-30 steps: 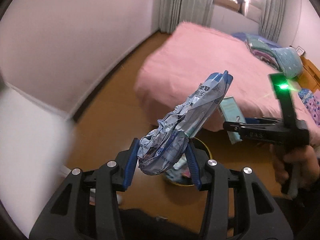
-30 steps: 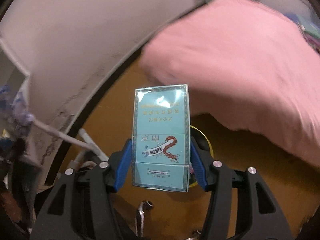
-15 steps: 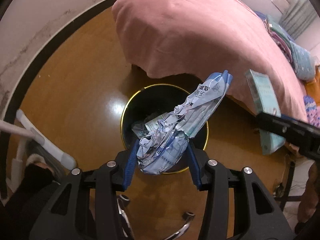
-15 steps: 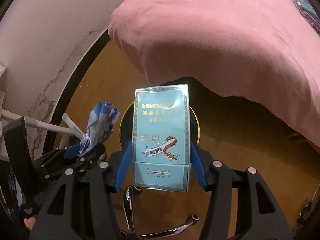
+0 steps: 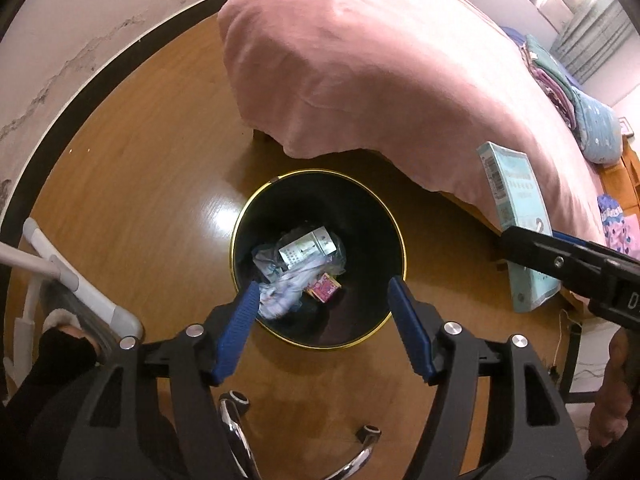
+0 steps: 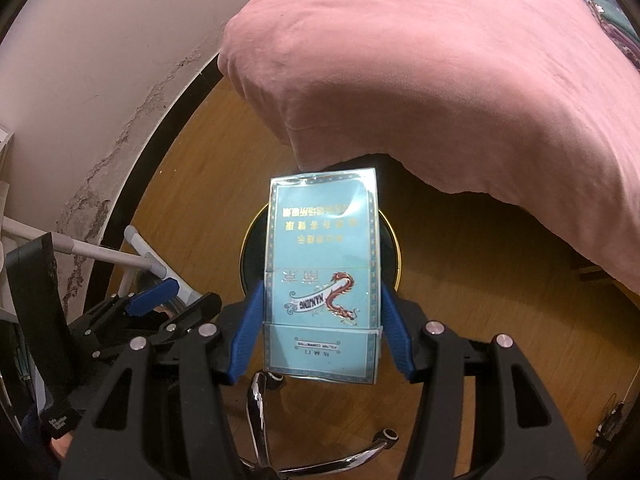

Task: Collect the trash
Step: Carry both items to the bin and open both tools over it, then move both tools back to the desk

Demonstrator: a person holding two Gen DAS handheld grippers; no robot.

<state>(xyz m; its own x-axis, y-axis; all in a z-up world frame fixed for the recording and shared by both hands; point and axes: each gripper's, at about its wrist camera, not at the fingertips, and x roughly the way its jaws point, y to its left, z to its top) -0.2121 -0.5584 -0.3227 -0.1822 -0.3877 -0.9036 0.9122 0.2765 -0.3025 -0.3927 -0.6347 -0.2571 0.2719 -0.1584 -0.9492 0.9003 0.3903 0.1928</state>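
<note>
While our left gripper hangs over the black waste bin with its two blue fingers spread wide and nothing between them, our right gripper is clamped on a single light-blue cigarette pack, its blue pads pressing the pack's two long sides. In the right wrist view the pack stands upright between the fingers with its printing upside down, and it covers most of the bin, whose gold rim shows on either side of it. In the left wrist view we see the same pack off to the right, beyond the bin's rim and in front of the pink bedspread. The bin stands on the wooden floor close to the corner of the bed, and inside it, on the bottom, we count one crumpled blue-and-white wrapper near the left side, one small red-and-pink box touching it, and one white printed packet on clear plastic behind them. We also see one chrome chair base at the lower edge and one white tube frame at the left.
</note>
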